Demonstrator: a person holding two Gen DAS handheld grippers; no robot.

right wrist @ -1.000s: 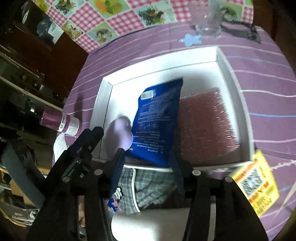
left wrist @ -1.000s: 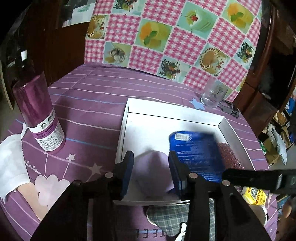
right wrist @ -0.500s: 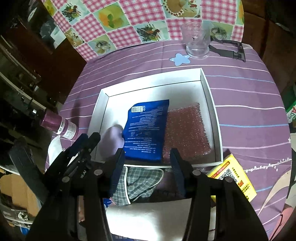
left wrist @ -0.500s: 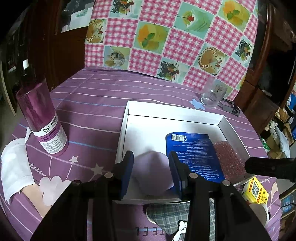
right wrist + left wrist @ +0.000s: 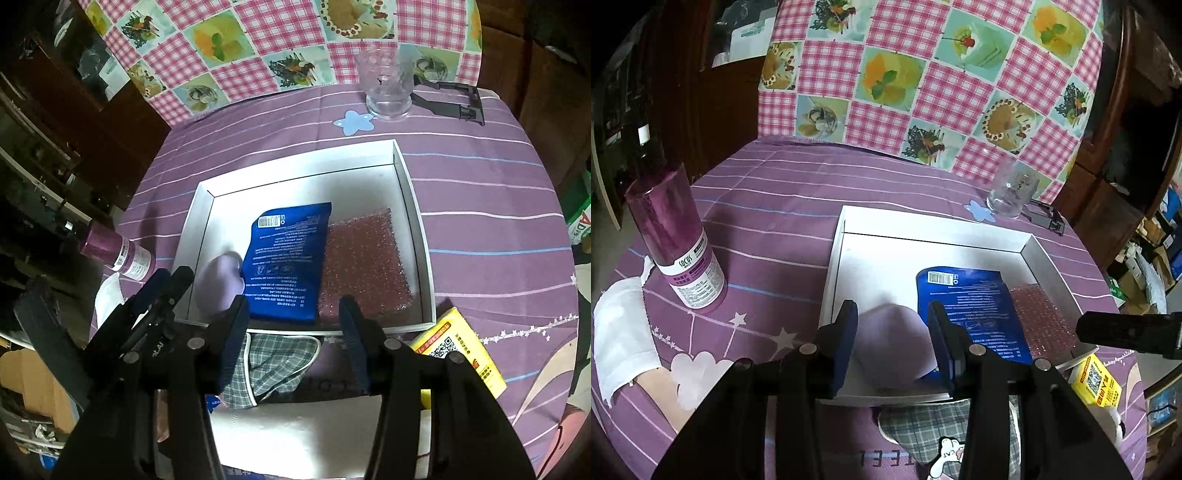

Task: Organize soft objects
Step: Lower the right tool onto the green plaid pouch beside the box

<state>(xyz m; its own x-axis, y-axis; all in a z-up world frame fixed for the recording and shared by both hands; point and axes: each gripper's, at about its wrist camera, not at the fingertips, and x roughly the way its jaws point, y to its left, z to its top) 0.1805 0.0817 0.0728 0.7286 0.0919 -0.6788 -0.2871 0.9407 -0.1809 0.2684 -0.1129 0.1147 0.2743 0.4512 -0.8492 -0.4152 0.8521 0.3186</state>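
Soft things: nearest us the checked cloth lies outside the white box; our right gripper hangs wide and empty above it, so we judge it's next. Left gripper wide around the lilac pad. Blue pouch lies lengthwise, barcode end away

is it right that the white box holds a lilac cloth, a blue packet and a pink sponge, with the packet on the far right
Not quite. In the right wrist view the packet lies in the middle of the box, with the cloth on its left; the sponge is on the far right.
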